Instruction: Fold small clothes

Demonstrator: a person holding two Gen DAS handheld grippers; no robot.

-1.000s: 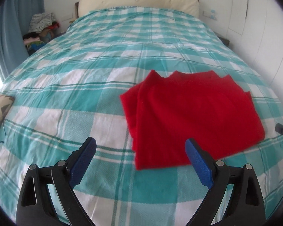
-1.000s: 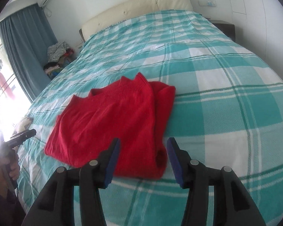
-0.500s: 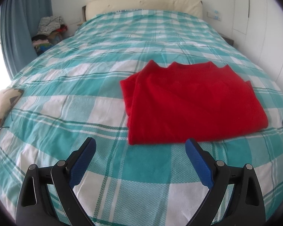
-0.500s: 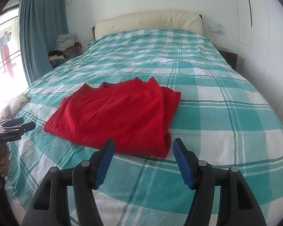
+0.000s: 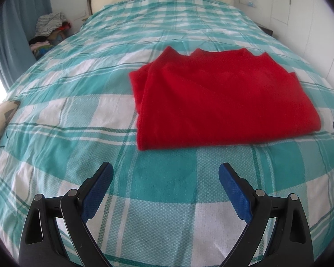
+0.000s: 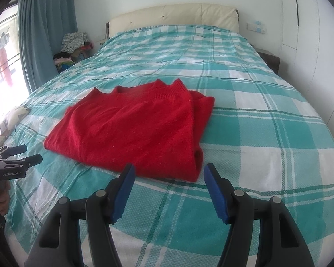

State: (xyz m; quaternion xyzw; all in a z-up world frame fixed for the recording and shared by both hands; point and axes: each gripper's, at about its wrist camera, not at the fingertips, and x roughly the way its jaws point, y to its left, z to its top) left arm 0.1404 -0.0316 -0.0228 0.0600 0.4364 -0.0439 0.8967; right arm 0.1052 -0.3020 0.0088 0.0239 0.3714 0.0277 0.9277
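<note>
A bed (image 6: 267, 120) under a teal-and-white checked cover filled the room; its cream padded headboard (image 6: 173, 17) stood at twelve o'clock against a white wall (image 6: 265, 2); blue curtains (image 6: 44, 37) hung at ten o'clock beside a window (image 6: 0, 66) flooded with daylight; a heap of clothes (image 6: 73, 44) lay near the curtains; white wardrobe doors (image 6: 311, 33) ran along at two o'clock.

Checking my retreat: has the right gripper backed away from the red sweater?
Yes. The right gripper has pulled back: its fingertips overlapped the red sweater earlier, and now sit just short of its near edge.
</note>
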